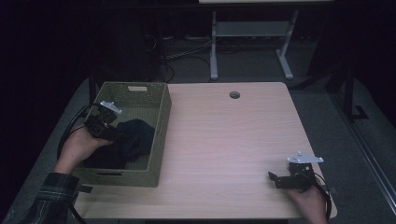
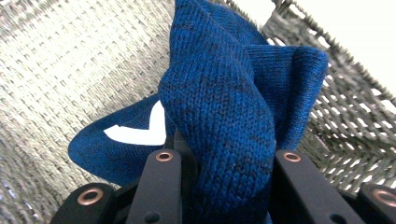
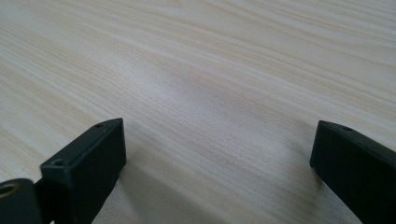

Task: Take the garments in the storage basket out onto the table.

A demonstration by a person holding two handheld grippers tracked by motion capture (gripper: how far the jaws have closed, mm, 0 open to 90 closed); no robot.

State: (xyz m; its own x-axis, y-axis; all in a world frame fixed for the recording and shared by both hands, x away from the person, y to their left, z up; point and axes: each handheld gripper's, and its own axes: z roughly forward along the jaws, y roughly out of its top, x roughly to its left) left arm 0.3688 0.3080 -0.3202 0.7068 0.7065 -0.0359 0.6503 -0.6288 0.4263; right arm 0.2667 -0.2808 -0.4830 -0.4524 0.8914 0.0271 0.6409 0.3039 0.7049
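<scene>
Over at the left edge of the surface [image 1: 224,140], the left tongs [image 1: 122,136] are down inside the green woven basket [image 1: 161,135], clamped on a dark blue knit cloth [image 1: 133,140]. From the left gripper view, that cloth [image 2: 224,116] bunches up thick between the two black jaws, which press on it from both sides, with a fold standing up above them. A white mark [image 2: 142,130] shows on a lower flap of the knit, off to the left. Basket weave [image 2: 60,70] sits right behind and around the fabric, so the cloth is inside the basket, partly raised off its floor. The person's left hand [image 1: 79,147] comes in over the basket's near left corner, plaid sleeve [image 1: 56,189] below it.

Across on the right, near the front corner, the right tongs [image 1: 275,177] sit low over bare wood, well apart from the basket. Their jaws stand wide, nothing between them but the pale grain [image 3: 210,93]. The right hand [image 1: 308,203] holds them at the surface's near edge.
</scene>
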